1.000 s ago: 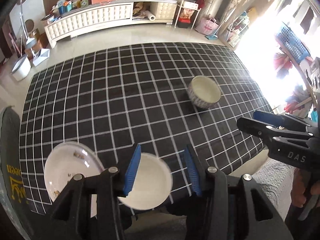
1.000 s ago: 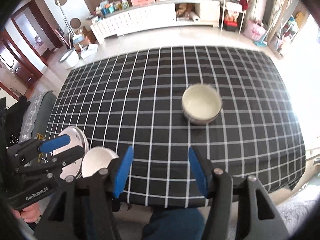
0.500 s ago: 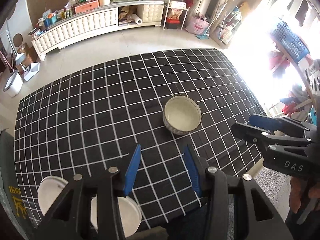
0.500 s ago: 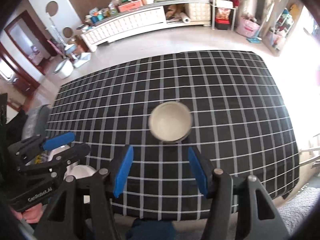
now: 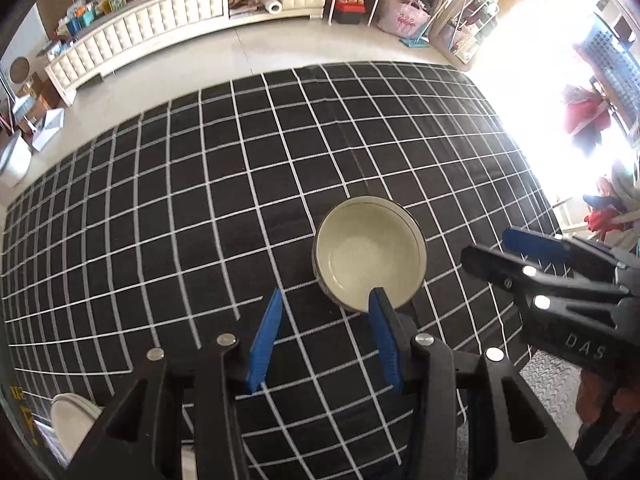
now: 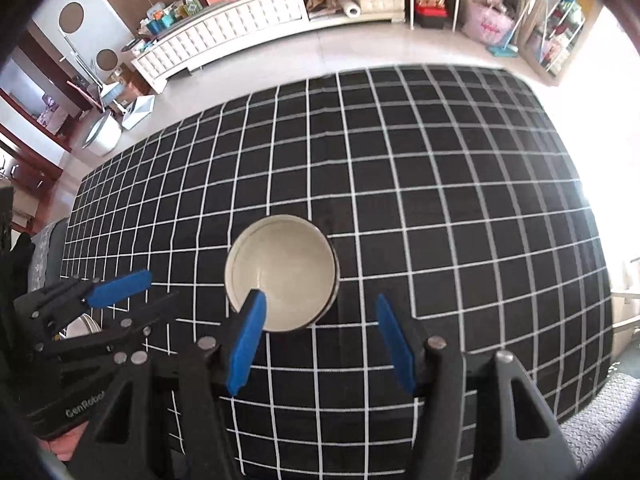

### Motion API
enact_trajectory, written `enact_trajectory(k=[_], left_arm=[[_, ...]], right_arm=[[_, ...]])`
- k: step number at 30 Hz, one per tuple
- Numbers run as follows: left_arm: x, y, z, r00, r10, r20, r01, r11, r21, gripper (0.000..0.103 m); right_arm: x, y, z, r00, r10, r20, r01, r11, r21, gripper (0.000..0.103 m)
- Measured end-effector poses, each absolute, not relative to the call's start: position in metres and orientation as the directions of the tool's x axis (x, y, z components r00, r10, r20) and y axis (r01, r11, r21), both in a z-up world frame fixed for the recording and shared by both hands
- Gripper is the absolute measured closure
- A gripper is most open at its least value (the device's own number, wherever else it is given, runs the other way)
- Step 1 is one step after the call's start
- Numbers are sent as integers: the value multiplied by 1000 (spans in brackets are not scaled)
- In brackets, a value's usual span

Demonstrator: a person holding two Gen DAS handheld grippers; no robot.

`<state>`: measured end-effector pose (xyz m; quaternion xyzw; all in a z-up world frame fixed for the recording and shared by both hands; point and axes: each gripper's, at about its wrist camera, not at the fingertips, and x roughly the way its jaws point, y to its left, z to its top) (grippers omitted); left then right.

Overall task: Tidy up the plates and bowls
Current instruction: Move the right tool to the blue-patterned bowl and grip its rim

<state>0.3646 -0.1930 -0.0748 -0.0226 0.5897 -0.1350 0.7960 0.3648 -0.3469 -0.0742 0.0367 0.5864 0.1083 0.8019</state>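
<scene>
A cream bowl (image 5: pixel 370 254) with a patterned outside stands alone on the black, white-gridded tablecloth (image 5: pixel 200 200). My left gripper (image 5: pixel 326 300) hovers just short of it, open and empty, its right finger overlapping the bowl's near rim in the picture. My right gripper (image 6: pixel 320 298) hangs open over the near side of the same bowl (image 6: pixel 280 272), nothing between its pads. Each gripper shows in the other's view: the right gripper (image 5: pixel 484 246) at the right, the left gripper (image 6: pixel 160 286) at the left. A white plate (image 5: pixel 72 420) lies at the table's near-left corner, partly hidden.
A long white cabinet (image 5: pixel 160 20) with clutter on top lines the far wall beyond bare floor. Shelves and bags (image 5: pixel 404 16) stand at the back right. Grey fabric (image 6: pixel 600 420) lies beyond the table's near-right edge. Another dish rim (image 6: pixel 82 326) peeks out behind the left gripper.
Both grippers have travelled right and downward towards the bowl, which now looms larger and closer. The white plates have slid to the lower left edge of view. Jaw openings look unchanged.
</scene>
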Motion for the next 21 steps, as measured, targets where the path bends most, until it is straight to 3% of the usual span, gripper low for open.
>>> enact_trajectory(k=[9,13,17,19,21], left_arm=[[396,-204,-122,200,-251,-947,157,962,-222,62],[399,-210,-135,183,-247,-952,163,962,-218,74],[402,-213,-141,184,-237,-954,168,964,-208,81],[403,-214,-143,181,-234,-955,169,964,-205,83],[404,-215,-144,174,-232,-957,178,963,-201,84]], right_arm=[[392,-349,-101,271,228,-935,-139,971,196,41],[400,-348,-114,252,202,-946,-130,976,174,54],[404,-347,-128,219,210,-953,-132,974,184,69],[403,-346,-131,212,209,-955,-137,974,183,82],[402,-348,-134,210,209,-955,-135,974,183,87]])
